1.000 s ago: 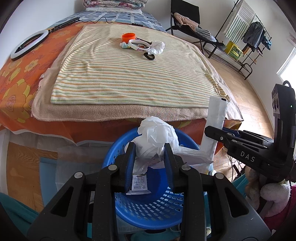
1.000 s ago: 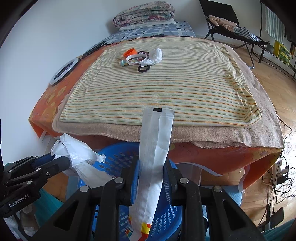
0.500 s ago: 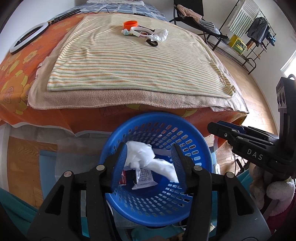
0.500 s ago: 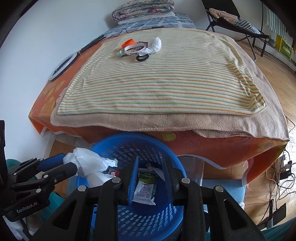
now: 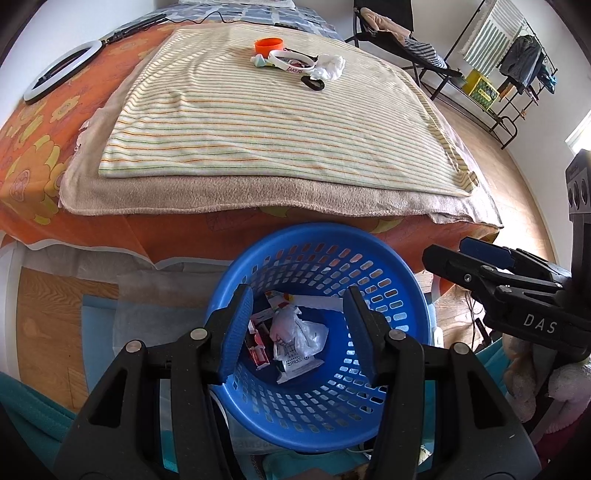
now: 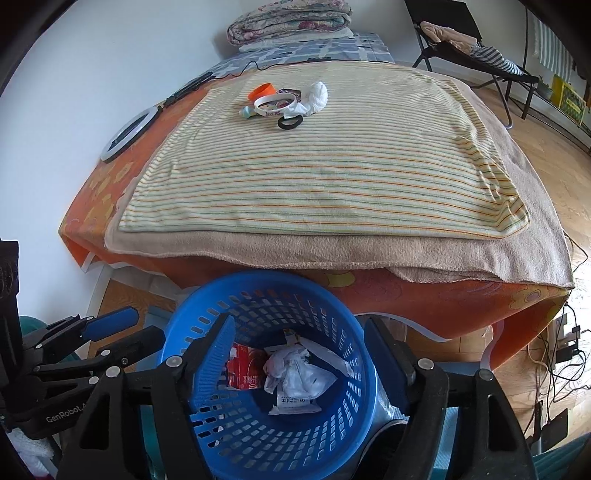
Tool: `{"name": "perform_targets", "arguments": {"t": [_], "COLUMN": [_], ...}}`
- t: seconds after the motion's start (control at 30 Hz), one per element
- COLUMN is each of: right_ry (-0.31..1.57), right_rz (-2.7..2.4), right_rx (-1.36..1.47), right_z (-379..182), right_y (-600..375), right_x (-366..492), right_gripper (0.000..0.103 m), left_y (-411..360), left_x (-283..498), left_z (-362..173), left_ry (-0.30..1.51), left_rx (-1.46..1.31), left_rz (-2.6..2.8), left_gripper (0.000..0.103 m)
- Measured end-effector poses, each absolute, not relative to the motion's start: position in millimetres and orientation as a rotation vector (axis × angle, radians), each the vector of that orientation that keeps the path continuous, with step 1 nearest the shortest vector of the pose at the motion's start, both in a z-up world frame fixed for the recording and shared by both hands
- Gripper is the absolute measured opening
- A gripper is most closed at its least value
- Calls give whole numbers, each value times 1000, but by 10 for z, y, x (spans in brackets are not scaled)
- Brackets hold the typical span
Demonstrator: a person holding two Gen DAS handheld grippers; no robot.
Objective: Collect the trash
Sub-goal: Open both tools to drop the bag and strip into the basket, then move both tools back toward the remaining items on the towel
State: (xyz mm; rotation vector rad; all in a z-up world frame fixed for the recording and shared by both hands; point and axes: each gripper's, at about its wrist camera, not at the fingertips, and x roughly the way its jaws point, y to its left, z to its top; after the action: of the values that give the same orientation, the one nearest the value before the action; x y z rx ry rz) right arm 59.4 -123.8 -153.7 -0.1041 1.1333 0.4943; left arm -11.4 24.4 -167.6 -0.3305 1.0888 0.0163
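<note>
A blue mesh basket (image 5: 317,232) (image 6: 266,277) stands on the floor against the bed's near edge. Inside it lie a crumpled white plastic bag (image 5: 295,332) (image 6: 295,369), a red wrapper (image 5: 258,350) (image 6: 245,373) and a printed white packet (image 5: 295,363) (image 6: 295,400). My left gripper (image 5: 298,295) hangs open over the basket with nothing between its fingers. My right gripper (image 6: 297,325) hovers over the same basket. Its jaws are opening and hold nothing. Far back on the bed sit a white tissue wad (image 5: 330,66) (image 6: 317,96), an orange ring (image 5: 269,45), a white wristband (image 5: 291,61) and a black hair tie (image 5: 313,83).
A striped towel (image 5: 266,122) over a beige blanket covers the orange bed. A ring light (image 5: 55,74) lies at its left edge. Folded quilts (image 6: 288,18) are at the bed's head. A black chair (image 6: 461,40) and a clothes rack (image 5: 517,66) stand at the right. Cables (image 6: 561,354) lie on the floor.
My left gripper let go of the white plastic bag and my right gripper let go of the long white wrapper. Both pieces dropped into the basket, and both pairs of jaws widened.
</note>
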Motion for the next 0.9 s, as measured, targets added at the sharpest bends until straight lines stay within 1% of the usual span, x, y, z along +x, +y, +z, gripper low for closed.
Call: {"name": "perform_targets", "arguments": {"t": [0.2,0.4,0.6,0.7,0.83,0.9], "right_ry": [1141,1178,1165,1127,1072,1058], "right_rz": [499,511,479,468,458,459], "right_rx": [-118,-58,2,-6,-37,-39], "right_z": [-1524,-1542,-1462,-1380,-1266,-1222], "right_y": [-1253,-1356,-1472,-1483,-1459,-1438], "right_x": [632,771,989,1116,1296,1400], "right_gripper": [80,79,79,79,85,86], "left_y": [279,336,415,479,563,604], "left_x": [-73,26,242,390,620,737], "left_z": [-1659,-1561,-1411,-1334,-1240,-1192], "left_ry": [1084,1054,1024,1003,981,970], "left_rx": [-339,-339,-321,-323,-328,-329], "left_rz": [27,34,28,29,28,29], "left_gripper": [52,52,52,52,52,52]}}
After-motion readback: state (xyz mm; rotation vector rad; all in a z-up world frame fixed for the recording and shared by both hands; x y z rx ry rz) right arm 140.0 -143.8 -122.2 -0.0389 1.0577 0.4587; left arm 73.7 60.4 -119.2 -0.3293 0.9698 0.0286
